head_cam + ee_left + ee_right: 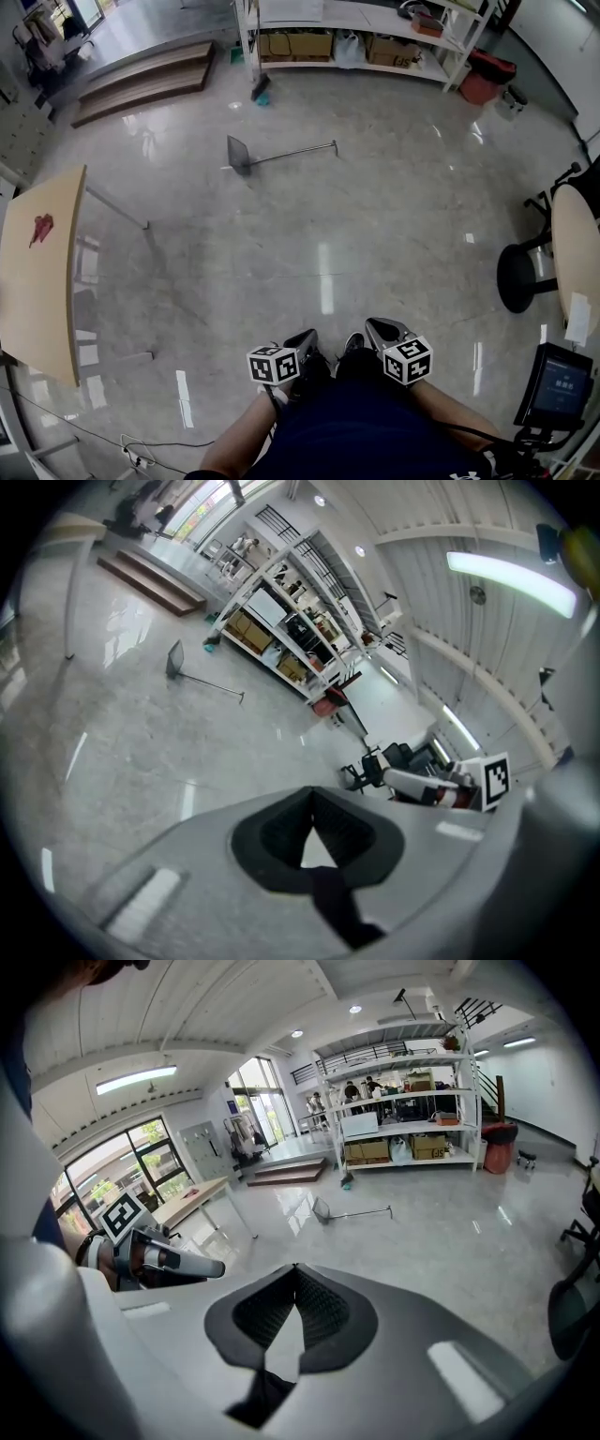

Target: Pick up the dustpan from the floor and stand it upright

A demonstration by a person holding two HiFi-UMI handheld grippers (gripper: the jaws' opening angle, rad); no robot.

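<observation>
The grey dustpan (pixel 240 153) lies flat on the polished floor far ahead, its long thin handle stretching to the right. The left gripper view shows this dustpan (pixel 175 658) small and distant, and so does the right gripper view (pixel 323 1209). My left gripper (pixel 307 336) and right gripper (pixel 373 325) are held close to my body at the bottom of the head view, side by side, well short of the dustpan. Both are shut with nothing between the jaws, as seen on the left gripper (pixel 312 794) and the right gripper (pixel 295 1269).
A white shelf rack (pixel 356 47) with boxes stands behind the dustpan, a teal brush (pixel 261 91) at its foot and a red bin (pixel 485 80) to its right. A wooden table (pixel 42 272) is at the left. A chair base (pixel 520 272) and a round table (pixel 572 244) are at the right.
</observation>
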